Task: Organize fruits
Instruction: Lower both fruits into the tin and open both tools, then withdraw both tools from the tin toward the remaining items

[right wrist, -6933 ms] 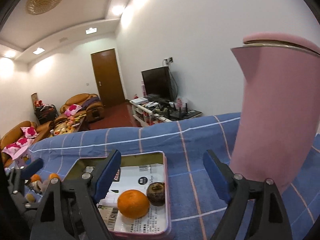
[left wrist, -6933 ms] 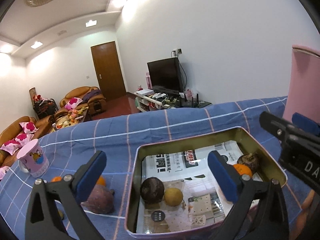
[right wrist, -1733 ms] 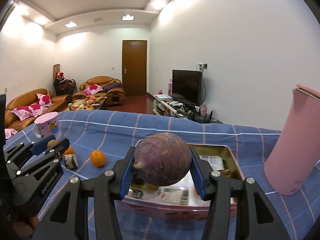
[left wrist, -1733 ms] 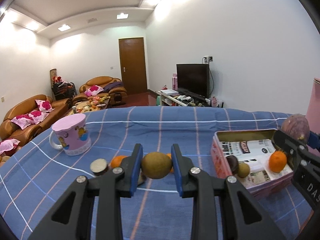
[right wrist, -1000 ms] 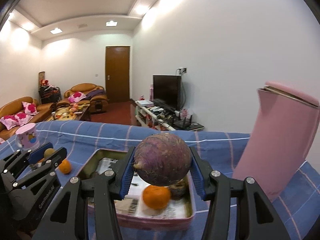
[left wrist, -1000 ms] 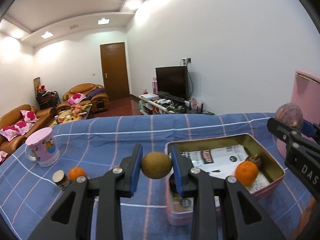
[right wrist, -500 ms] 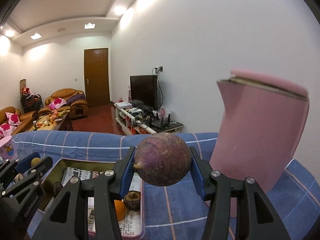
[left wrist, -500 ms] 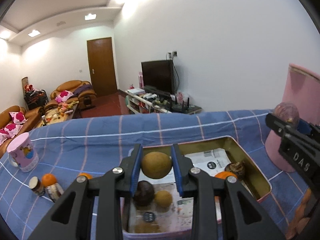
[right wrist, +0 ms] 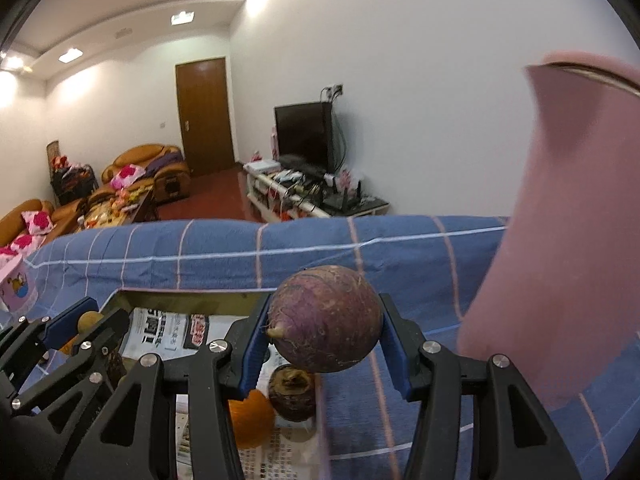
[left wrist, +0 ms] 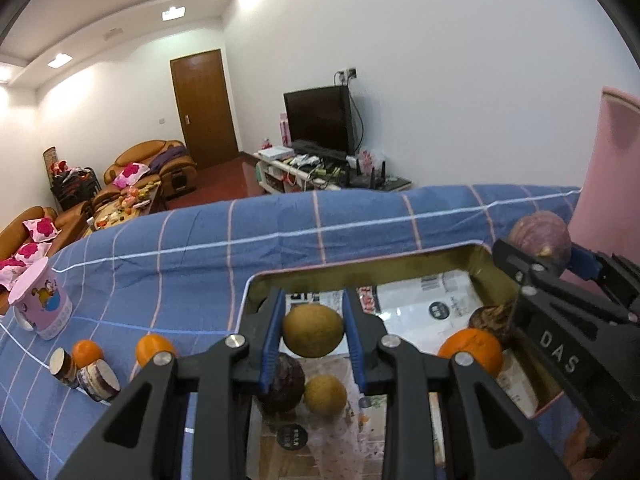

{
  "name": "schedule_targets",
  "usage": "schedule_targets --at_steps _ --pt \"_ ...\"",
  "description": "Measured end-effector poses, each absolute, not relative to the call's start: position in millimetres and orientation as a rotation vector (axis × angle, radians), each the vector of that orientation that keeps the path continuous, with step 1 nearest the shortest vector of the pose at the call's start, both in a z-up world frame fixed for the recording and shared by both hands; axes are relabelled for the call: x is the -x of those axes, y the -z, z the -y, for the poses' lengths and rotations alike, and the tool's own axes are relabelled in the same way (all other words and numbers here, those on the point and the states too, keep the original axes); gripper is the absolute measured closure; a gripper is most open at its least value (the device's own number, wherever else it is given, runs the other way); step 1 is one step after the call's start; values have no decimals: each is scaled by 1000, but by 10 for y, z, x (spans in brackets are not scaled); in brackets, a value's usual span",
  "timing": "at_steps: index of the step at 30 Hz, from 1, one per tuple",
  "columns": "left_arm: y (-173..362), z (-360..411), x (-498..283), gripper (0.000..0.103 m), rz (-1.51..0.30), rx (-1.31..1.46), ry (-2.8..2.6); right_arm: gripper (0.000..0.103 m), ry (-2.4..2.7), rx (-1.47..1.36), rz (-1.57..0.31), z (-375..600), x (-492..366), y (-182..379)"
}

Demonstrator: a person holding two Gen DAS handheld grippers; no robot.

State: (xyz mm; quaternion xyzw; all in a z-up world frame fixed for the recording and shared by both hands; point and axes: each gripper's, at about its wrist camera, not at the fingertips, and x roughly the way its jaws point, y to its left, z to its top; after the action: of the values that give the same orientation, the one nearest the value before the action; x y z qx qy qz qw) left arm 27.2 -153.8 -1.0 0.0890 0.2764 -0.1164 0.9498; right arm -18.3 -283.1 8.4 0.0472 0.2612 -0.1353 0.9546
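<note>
My left gripper (left wrist: 313,336) is shut on a round yellow-brown fruit (left wrist: 313,335) and holds it above the left half of the metal tin (left wrist: 360,268). Below it in the tin lie a dark purple fruit (left wrist: 282,384) and a second yellow-brown fruit (left wrist: 325,395); an orange (left wrist: 472,350) and a dark brown fruit (left wrist: 490,320) lie further right. My right gripper (right wrist: 325,334) is shut on a large purple fruit (right wrist: 325,318), held above the tin's right edge (right wrist: 320,412). That fruit also shows in the left wrist view (left wrist: 540,236).
The blue checked cloth (left wrist: 280,232) covers the table. Left of the tin are two oranges (left wrist: 154,350), two small jars (left wrist: 98,378) and a pink mug (left wrist: 40,300). A tall pink jug (right wrist: 572,240) stands right of the tin.
Both grippers have moved forward and lower over the tin, each still holding its fruit. The right gripper has tilted down, so the tin fills more of its view.
</note>
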Motion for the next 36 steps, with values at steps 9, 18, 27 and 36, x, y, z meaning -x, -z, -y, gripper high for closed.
schedule_targets --at_steps 9,18,27,36 --pt "98 1582 -367 72 -647 -195 254 50 172 -101 -626 2734 -14 24" --pt "150 1607 -414 70 -693 -200 252 48 146 -152 -631 2806 6 55" --pt "53 1564 -268 8 -594 -196 249 39 82 -253 -551 2890 120 -22" --pt "-118 1440 -29 0 -409 -215 210 29 222 -189 -377 2808 404 -261"
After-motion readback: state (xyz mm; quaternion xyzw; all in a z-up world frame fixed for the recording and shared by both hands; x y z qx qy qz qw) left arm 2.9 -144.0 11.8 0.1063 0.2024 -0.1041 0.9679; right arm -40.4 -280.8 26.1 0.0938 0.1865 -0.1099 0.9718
